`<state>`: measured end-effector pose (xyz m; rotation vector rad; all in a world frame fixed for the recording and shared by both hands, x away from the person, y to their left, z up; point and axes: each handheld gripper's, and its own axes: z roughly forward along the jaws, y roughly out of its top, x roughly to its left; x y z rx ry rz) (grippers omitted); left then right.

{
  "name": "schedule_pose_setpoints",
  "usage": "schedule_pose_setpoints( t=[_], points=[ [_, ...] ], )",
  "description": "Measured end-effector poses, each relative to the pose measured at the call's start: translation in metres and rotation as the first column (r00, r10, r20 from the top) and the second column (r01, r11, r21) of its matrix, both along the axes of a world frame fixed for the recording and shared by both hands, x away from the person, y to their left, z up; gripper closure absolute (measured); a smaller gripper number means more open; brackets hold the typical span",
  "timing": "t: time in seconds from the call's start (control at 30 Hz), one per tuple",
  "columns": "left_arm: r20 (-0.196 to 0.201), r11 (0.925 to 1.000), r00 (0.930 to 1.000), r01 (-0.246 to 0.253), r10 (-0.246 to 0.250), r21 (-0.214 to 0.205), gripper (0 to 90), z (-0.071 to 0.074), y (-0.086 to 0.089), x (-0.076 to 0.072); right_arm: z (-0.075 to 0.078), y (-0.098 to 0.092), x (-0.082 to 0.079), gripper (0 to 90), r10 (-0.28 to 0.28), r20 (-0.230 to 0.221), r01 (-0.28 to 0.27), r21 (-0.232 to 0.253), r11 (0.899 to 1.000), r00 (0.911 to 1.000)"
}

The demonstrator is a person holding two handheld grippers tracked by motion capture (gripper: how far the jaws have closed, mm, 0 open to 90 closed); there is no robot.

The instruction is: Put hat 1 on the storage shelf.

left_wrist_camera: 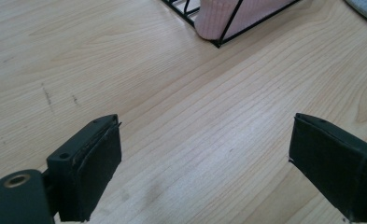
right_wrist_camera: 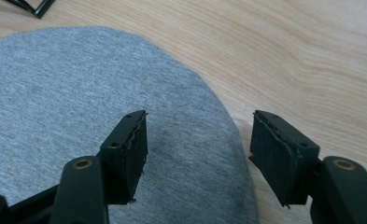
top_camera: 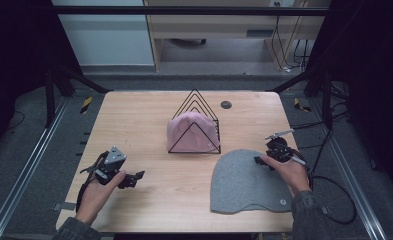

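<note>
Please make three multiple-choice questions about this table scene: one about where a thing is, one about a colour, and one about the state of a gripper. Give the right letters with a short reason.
1. Where is the pink hat?
A. in the black wire rack
B. under the grey hat
C. on the floor

2. What colour is the hat lying flat near the right gripper?
A. pink
B. grey
C. blue

3. How is the left gripper?
A. shut on the pink hat
B. shut on the rack
C. open over bare table

Answers:
1 A: the rack's wires stand around the pink hat.
2 B: the grey hat lies flat under the right gripper's jaws.
3 C: its jaws stand wide apart with wood between them.
</note>
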<state>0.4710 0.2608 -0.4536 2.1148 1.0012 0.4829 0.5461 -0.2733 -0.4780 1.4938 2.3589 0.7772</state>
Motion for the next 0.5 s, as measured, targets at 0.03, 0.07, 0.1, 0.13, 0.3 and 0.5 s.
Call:
schedule_pose_setpoints(
  t=[0.03,0.07,0.1,0.13,0.3,0.5],
  points=[
    [0.001,1.0000,1.0000,-0.007,0.007,-0.002,9.0,0.001,0.002,0.000,-0.001,0.000,0.000,36.6,0.003,-0.006,-0.003,0.006,1.000,1.0000],
    [0.001,0.9998,0.9999,-0.014,0.014,-0.012,9.2,0.001,0.002,0.000,-0.002,0.001,0.000,37.1,-0.004,-0.011,0.004,0.014,1.000,0.9999],
    [0.003,0.9998,0.9999,-0.014,0.014,-0.017,9.4,0.001,0.003,0.000,-0.003,0.002,0.000,37.6,0.002,-0.018,-0.002,0.013,1.000,0.9998],
    [0.003,0.9998,0.9999,-0.013,0.013,-0.018,9.4,0.001,0.002,-0.001,-0.004,0.003,0.001,38.9,0.002,-0.021,-0.002,0.005,1.000,0.9998],
    [-0.002,0.9998,1.0000,-0.005,0.005,-0.018,9.4,0.000,0.000,0.000,-0.003,0.009,-0.001,42.5,0.023,-0.019,-0.023,-0.026,0.999,0.9996],
    [0.002,0.9999,1.0000,-0.007,0.007,-0.013,9.8,-0.001,-0.002,-0.001,0.000,0.013,-0.007,67.3,0.059,-0.045,-0.061,-0.054,0.997,0.9973]
  ],
)
